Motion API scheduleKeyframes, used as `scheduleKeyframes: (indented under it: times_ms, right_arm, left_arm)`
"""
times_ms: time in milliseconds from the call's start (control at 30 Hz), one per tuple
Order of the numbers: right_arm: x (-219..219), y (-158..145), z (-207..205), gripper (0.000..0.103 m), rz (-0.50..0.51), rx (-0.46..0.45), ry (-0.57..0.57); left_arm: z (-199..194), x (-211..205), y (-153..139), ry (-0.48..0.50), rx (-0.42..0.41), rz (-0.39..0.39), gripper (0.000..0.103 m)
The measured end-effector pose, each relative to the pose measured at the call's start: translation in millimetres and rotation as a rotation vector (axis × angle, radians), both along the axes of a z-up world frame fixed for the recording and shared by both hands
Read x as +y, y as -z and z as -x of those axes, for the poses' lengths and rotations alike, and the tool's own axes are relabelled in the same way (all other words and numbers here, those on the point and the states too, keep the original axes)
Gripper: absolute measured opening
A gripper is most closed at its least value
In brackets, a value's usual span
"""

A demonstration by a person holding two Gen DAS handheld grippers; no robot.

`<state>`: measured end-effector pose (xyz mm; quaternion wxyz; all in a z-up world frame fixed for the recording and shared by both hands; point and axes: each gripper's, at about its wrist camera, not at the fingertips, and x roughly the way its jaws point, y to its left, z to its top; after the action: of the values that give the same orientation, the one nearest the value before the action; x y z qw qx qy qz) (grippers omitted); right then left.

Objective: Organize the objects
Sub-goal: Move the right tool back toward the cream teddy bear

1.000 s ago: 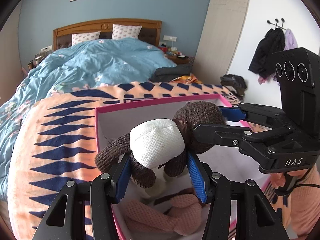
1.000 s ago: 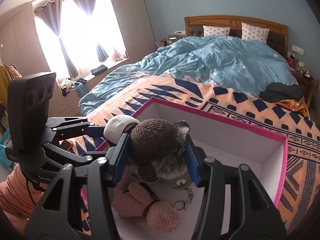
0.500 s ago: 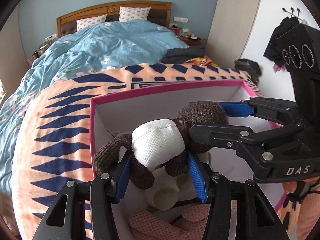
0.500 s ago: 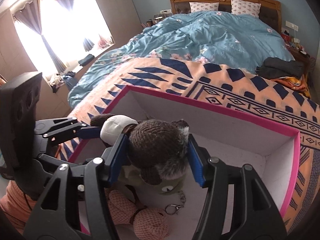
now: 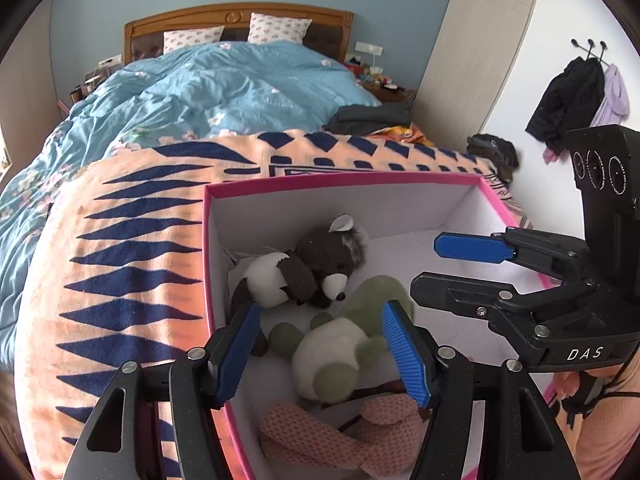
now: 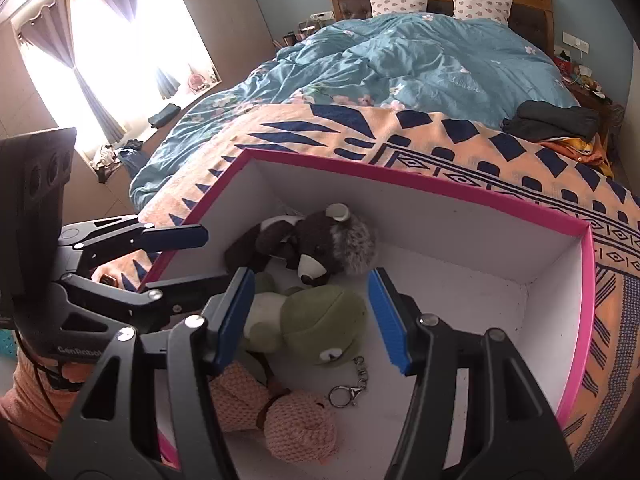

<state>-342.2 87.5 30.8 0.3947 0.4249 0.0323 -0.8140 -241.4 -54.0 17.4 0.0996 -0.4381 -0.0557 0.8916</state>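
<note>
Released since the earlier frames: brown plush raccoon (image 5: 320, 264), formerly clamped between both grippers, is now seen lying in the pink-rimmed box (image 5: 360, 178).

Item 1. Left gripper (image 5: 320, 354): jaws opening, nothing pressed between the pads; held over the near left edge of the box.

Item 2. Right gripper (image 6: 310, 316): jaws parted and empty, held over the near middle of the box. Its blue pad is also seen in the left wrist view, above the box's right side.

Item 3. Raccoon: placed in the far left corner of the box, beyond both grippers, head turned toward the box's middle; long axis is judged to run roughly along the box's far wall.

Item 4. Green plush (image 6: 316, 324): lodged in the box just nearer than the raccoon, touching it, directly below both sets of pads.

Item 5. Pink knitted plush (image 6: 288, 420): at the near left of the box, with a metal keyring (image 6: 348, 392) beside it.

Item 6. Box: set on the orange patterned blanket (image 5: 120, 260) at the foot of the bed. Right half of the box floor unoccupied. Both grippers are judged about equally near the raccoon; withdrawal upward is judged unobstructed.
</note>
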Motion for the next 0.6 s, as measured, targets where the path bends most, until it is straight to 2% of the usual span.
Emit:
scheduleKeyframes:
  times_ms: [133,200,433,600]
  right_arm:
    - [7,-10,-16,0.061,0.04,0.022,-0.014]
    - [12,-17,-28,0.061,0.066,0.046,-0.028]
    - [37,-35,-80,0.064,0.132,0.118,-0.073]
    - [63,-40,-116,0.064,0.164,0.157,-0.079]
  left_arm:
    - [-21,0,-9,0.017,0.061,-0.031,0.068]
    - [-35,0,-17,0.024,0.104,-0.05,0.072]
    - [-97,12,-42,0.091,0.26,-0.085,0.075]
    - [-132,25,-43,0.151,0.303,-0.118,0.078]
